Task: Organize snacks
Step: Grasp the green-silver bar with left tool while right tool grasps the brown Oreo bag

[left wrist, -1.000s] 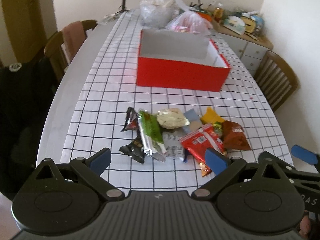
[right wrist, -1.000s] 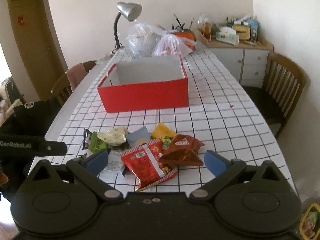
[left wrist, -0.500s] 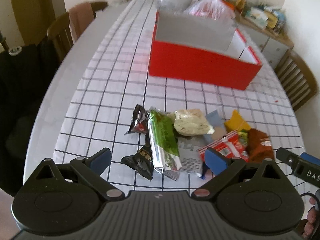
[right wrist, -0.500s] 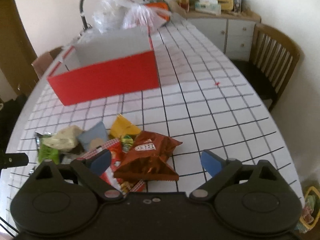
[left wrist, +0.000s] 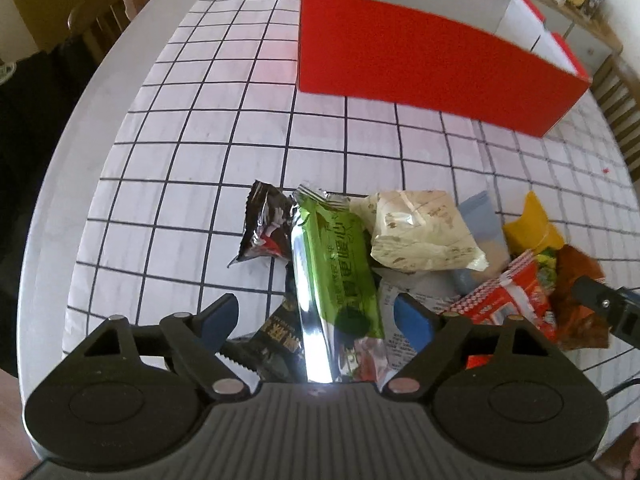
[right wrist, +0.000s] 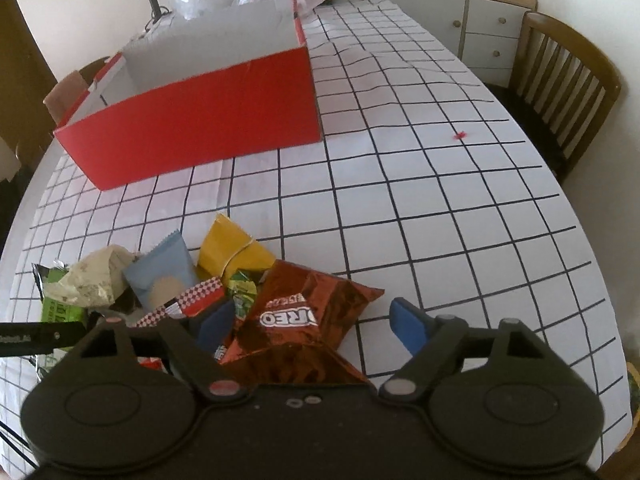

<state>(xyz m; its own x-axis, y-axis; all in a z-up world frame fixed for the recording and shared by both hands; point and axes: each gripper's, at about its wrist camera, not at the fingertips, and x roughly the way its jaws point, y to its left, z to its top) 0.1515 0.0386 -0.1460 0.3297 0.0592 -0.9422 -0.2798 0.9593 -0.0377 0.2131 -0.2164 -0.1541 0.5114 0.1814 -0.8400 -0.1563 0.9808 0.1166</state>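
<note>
My left tool [left wrist: 316,314], closing, straddles the light, slippery green foil snack bar [left wrist: 334,264] at lower centre; my right tool [right wrist: 314,320], closing, straddles the crinkly brown Oreo bag [right wrist: 304,312]; I'd pinch each mid-body.

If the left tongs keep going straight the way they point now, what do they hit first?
Most likely the green snack bar: it lies lengthwise between the closing left tongs, pads not yet on it. The black packet beneath is close too; depth is unclear.

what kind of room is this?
Most likely a home dining room: a long table under a grid-pattern cloth, wooden chairs pulled up to it, and a cluttered sideboard against the wall, with snack packets piled near a red box.
</note>
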